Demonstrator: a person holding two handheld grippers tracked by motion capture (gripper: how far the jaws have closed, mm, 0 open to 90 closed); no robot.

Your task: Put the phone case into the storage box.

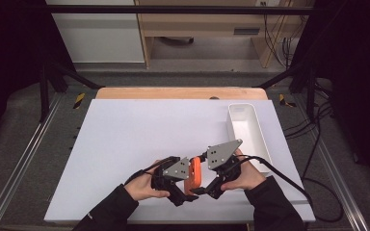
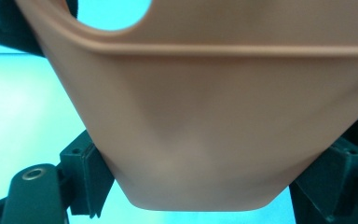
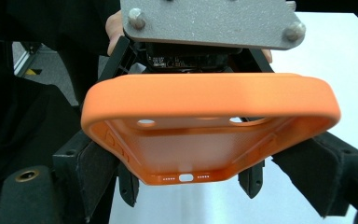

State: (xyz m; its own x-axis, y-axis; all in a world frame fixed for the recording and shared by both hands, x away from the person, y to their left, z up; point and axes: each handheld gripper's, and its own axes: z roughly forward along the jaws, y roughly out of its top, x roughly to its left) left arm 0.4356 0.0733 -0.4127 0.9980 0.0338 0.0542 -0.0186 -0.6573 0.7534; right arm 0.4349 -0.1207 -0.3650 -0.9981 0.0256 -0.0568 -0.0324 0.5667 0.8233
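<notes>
An orange phone case (image 1: 193, 174) is held on edge above the near side of the white table top (image 1: 139, 139), between both grippers. My left gripper (image 1: 185, 186) comes at it from the left and my right gripper (image 1: 206, 184) from the right. In the left gripper view the case's smooth back (image 2: 214, 121) sits close up between the two jaws, and my left gripper (image 2: 205, 186) is shut on it. In the right gripper view the open inside of the case (image 3: 200, 135) faces me, with my right gripper (image 3: 205, 175) shut on its two long sides. The left gripper's grey plate (image 3: 209, 21) is just behind the case.
A long white bin (image 1: 257, 137) lies along the right side of the table top, beyond my right hand. A wooden table edge (image 1: 178, 93) runs along the far side. Black cables (image 1: 289, 180) trail off to the right.
</notes>
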